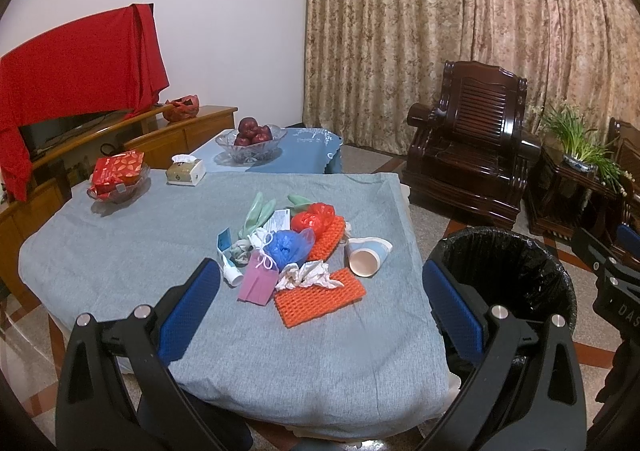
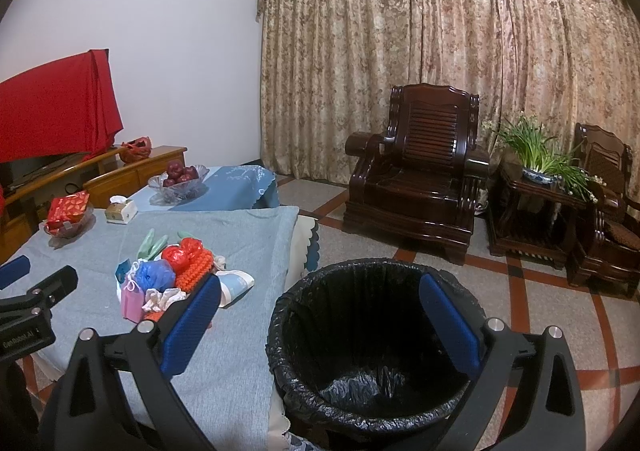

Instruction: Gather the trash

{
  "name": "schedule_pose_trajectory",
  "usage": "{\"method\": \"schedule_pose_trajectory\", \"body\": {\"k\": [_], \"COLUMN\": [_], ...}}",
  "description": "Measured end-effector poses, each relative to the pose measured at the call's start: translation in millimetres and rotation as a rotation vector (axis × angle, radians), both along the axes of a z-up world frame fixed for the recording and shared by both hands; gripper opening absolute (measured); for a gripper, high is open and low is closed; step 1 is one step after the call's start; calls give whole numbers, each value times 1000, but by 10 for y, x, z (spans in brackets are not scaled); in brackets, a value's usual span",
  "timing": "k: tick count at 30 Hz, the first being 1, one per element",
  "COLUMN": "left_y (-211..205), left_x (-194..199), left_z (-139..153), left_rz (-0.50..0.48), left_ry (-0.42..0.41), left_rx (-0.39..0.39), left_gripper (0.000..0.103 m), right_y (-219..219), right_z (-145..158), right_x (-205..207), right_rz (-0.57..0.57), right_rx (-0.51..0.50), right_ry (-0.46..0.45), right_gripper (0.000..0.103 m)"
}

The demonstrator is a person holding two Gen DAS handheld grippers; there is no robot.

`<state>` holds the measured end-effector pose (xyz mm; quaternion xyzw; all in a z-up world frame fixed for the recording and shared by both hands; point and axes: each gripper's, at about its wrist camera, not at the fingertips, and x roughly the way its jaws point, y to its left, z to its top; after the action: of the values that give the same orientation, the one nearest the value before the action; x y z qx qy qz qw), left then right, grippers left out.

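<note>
Through the left wrist camera I see my left gripper (image 1: 320, 291) held above the near edge of the worktop (image 1: 120, 251), its blue fingers (image 1: 188, 315) spread wide apart with nothing between them. The trash pile (image 1: 296, 251) lies just ahead of it, centred between the fingers: an orange foam net (image 1: 320, 299) nearest, a crumpled tissue (image 1: 308, 275) and a pink paper bag (image 1: 258, 283) touching it, a blue plastic bag (image 1: 286, 247) and a red plastic bag (image 1: 312, 217) farther on, and a tipped paper cup (image 1: 366, 255) toward the right finger. The black-lined bin (image 1: 516, 271) stands on the floor beyond the right finger, beside the worktop; the right gripper pokes in at the far right edge. Through the right wrist camera my right gripper (image 2: 320, 315) hangs over the bin (image 2: 360, 331), fingers (image 2: 192, 331) likewise wide apart and empty, the bin's mouth between them. The trash pile (image 2: 168, 275) sits ahead and to the left, partly behind the left finger, well apart from the bin's rim. The left gripper (image 2: 24, 291) shows at the left edge.
</note>
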<state>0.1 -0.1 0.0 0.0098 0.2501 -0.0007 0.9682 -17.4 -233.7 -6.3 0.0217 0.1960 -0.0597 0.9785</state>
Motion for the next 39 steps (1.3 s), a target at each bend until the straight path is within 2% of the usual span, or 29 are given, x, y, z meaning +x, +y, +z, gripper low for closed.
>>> {"method": "schedule_pose_trajectory", "body": {"k": [25, 36, 37, 38, 39], "left_y": [1, 31, 30, 90, 129], "left_x": [3, 13, 23, 58, 95], "left_z": [-1, -47, -47, -124, -146], "left_rz": [0, 4, 6, -11, 21], "left_ry": [4, 6, 8, -20, 6], "left_rx": [-2, -10, -16, -60, -22], "left_gripper": [98, 98, 98, 98, 98], "right_y": [-2, 91, 111, 115, 139], "right_z": [9, -234, -249, -223, -248], "right_x": [5, 105, 137, 163, 197], "right_rz": [0, 17, 23, 28, 34], "right_rx": [0, 4, 4, 4, 3], "right_ry": [3, 12, 9, 8, 7], "right_gripper": [97, 97, 97, 97, 97]}}
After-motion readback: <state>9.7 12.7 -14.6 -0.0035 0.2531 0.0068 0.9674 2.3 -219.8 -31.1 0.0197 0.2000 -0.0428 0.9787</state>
